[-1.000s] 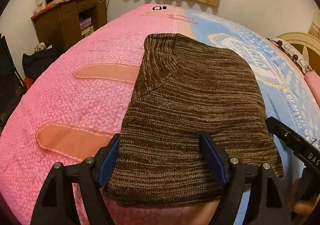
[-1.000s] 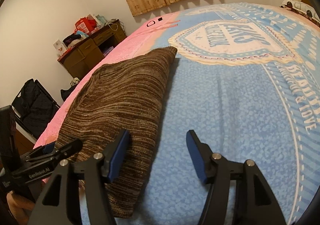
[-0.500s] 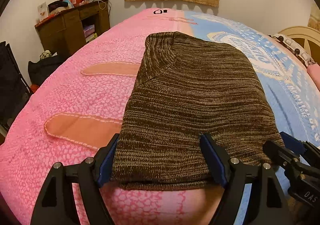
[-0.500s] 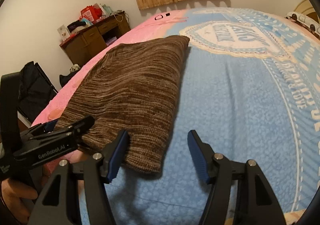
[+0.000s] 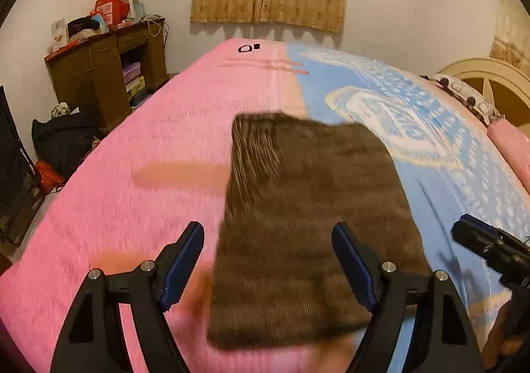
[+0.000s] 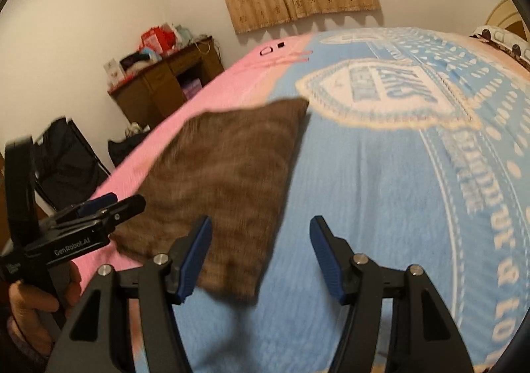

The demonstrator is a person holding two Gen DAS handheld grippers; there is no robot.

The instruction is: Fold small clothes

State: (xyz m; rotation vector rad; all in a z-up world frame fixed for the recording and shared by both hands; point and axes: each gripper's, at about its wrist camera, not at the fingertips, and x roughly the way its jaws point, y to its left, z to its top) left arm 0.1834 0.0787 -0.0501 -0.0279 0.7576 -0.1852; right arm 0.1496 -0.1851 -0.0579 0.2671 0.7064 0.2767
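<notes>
Folded brown sweater [image 5: 308,223] flat on pink-and-blue bedspread [image 5: 165,174], just ahead of left gripper [image 5: 268,260] and right gripper [image 6: 261,253]; both wide apart, holding nothing.

A bed [image 5: 172,127] carries a blanket, pink on one half and light blue on the other. A folded brown knit garment [image 5: 308,207] lies flat across the colour seam, nearer the near edge.

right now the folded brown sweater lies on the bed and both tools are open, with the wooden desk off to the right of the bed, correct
Not quite: the wooden desk stands to the left of the bed, against the wall, as the left wrist view shows. The rest holds: the folded brown sweater lies on the bed, and the left tool and right tool are both open.
</notes>
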